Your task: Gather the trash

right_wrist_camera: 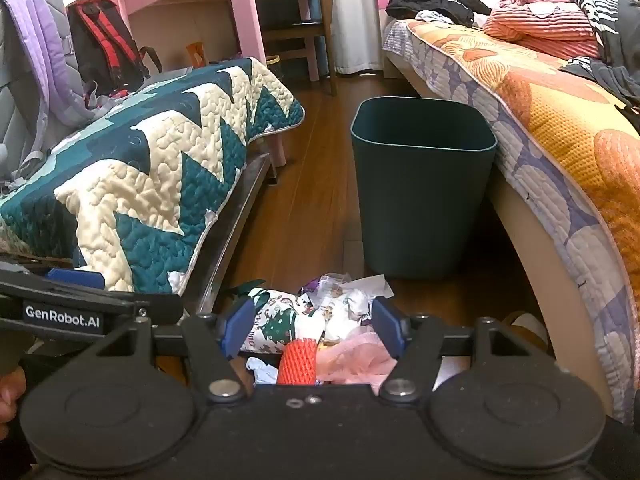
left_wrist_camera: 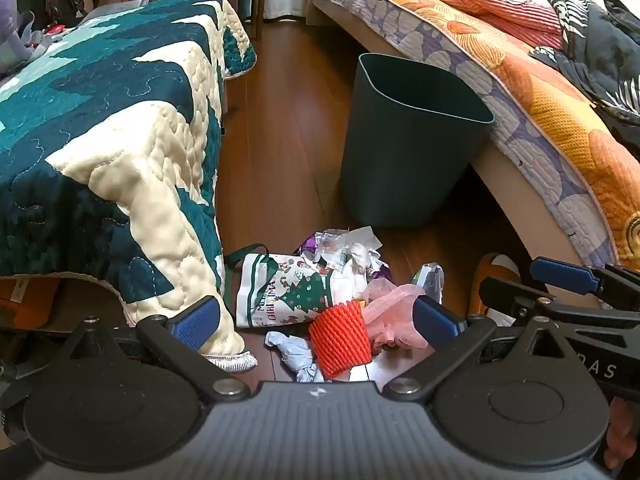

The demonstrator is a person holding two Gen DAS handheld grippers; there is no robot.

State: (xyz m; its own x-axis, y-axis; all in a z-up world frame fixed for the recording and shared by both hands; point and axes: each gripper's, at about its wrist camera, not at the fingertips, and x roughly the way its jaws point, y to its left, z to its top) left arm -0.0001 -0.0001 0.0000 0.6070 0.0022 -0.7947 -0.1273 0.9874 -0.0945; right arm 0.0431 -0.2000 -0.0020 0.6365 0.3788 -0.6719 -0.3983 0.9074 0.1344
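Bin [left_wrist_camera: 404, 160] interior dark, contents not readable; its base corner hidden behind trash pile [left_wrist_camera: 344, 268] in the left wrist view. Lower part of orange foam net [right_wrist_camera: 297, 362] and pink mesh [right_wrist_camera: 360, 360] cut off by the right gripper's [right_wrist_camera: 314, 330] body in the right wrist view; slipper [left_wrist_camera: 486, 284] half hidden behind gripper arm under bed. Print on Christmas bag [left_wrist_camera: 280, 296] partly covered by wrappers, small wrapper labels too tiny to read.

Soft, even indoor light fills both views; focus is sharp, fisheye bending curves the edges, corners vignette dark.
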